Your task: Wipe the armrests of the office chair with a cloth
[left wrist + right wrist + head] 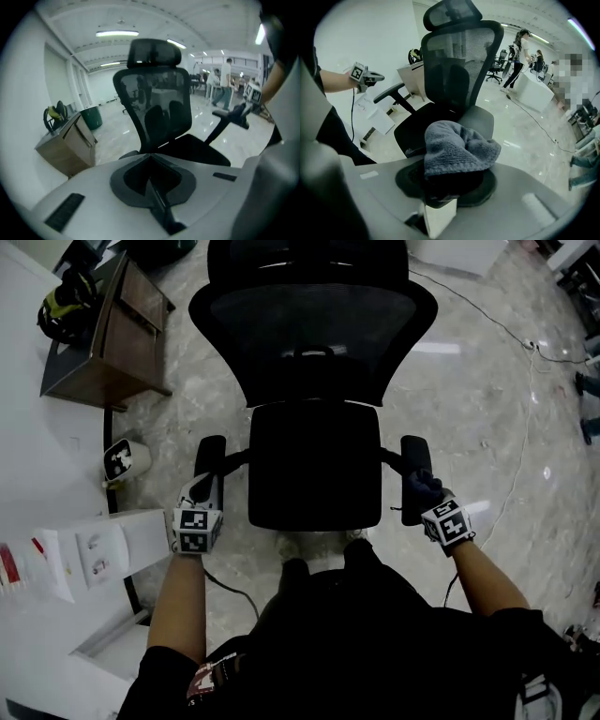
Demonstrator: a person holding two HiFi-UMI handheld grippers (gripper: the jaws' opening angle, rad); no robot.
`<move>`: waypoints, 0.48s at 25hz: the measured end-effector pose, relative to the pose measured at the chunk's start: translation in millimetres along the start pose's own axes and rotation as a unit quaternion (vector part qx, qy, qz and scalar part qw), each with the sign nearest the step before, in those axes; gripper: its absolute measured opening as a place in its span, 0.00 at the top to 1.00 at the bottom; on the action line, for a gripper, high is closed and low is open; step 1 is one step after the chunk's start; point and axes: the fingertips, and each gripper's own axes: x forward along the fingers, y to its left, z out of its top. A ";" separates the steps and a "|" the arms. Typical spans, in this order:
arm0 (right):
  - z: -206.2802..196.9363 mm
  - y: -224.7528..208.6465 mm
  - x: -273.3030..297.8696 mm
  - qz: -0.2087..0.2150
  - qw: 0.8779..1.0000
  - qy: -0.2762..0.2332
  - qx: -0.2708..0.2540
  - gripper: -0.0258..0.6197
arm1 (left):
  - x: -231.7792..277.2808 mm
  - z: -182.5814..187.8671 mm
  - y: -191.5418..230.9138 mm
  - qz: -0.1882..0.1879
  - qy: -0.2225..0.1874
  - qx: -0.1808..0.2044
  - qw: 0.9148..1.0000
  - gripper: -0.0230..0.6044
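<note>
our right gripper (429,502) is clenched on a bunched grey knitted cloth (458,149). the cloth sits over the lower half of the black right armrest pad (413,457) of the black mesh office chair (314,352), centre right in the head view. the pad's long axis runs up the frame, so we judge the wipe should travel upward. our left gripper (202,495), closed on nothing, hovers by the black left armrest pad (210,456).

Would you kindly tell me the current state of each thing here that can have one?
left hand-held gripper: shut, empty, near the left armrest.
right hand-held gripper: shut on the cloth.
cloth: bunched, over the right armrest.
office chair: upright, seat empty.
</note>
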 end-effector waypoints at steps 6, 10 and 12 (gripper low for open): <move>38.3 -48.1 3.7 0.005 0.998 -0.051 0.038 0.79 | 58.5 -3.4 -17.4 0.021 0.059 0.061 0.996 0.97; 101.4 -86.2 38.4 -0.019 0.998 -0.052 -0.025 0.79 | 82.6 -36.4 1.0 0.036 0.106 0.037 0.993 0.97; 129.3 -95.5 51.7 -0.017 0.998 -0.047 -0.047 0.79 | 85.1 -40.6 0.5 0.034 0.097 0.018 0.995 0.97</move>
